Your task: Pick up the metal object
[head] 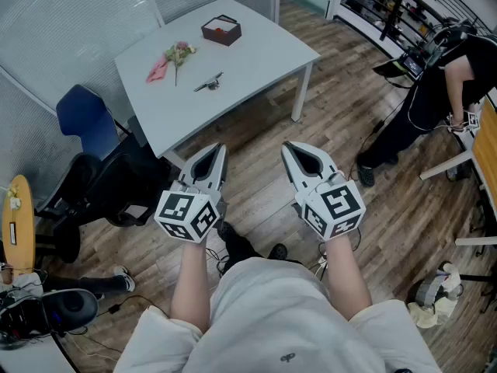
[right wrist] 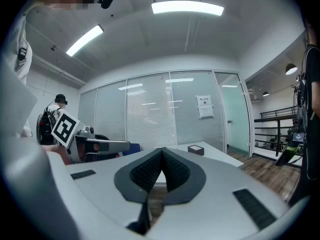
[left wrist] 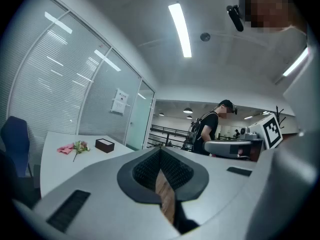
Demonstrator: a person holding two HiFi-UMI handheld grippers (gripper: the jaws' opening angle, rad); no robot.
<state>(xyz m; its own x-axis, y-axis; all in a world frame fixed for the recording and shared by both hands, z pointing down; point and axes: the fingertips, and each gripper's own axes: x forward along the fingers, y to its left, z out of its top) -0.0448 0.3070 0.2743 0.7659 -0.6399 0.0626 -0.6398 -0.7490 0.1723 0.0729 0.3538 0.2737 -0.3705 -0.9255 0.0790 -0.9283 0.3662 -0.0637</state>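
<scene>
A small metal object (head: 209, 83) lies near the middle of the white table (head: 264, 61), well ahead of both grippers. My left gripper (head: 215, 152) is held level over the wooden floor short of the table's near corner, jaws shut with nothing in them. My right gripper (head: 291, 151) hangs beside it, also shut and empty. In the left gripper view the shut jaw tips (left wrist: 161, 151) meet, with the table (left wrist: 55, 159) beyond at the left. In the right gripper view the shut jaw tips (right wrist: 162, 151) point toward the table (right wrist: 220, 151); the metal object is hidden in both gripper views.
On the table lie a pink flower (head: 175, 56) and a dark open box (head: 221, 30). A blue chair (head: 87, 120) and a black office chair (head: 116, 181) stand left of the table. A person in black (head: 435, 92) works at the right. Cables and shoes lie on the floor near my feet.
</scene>
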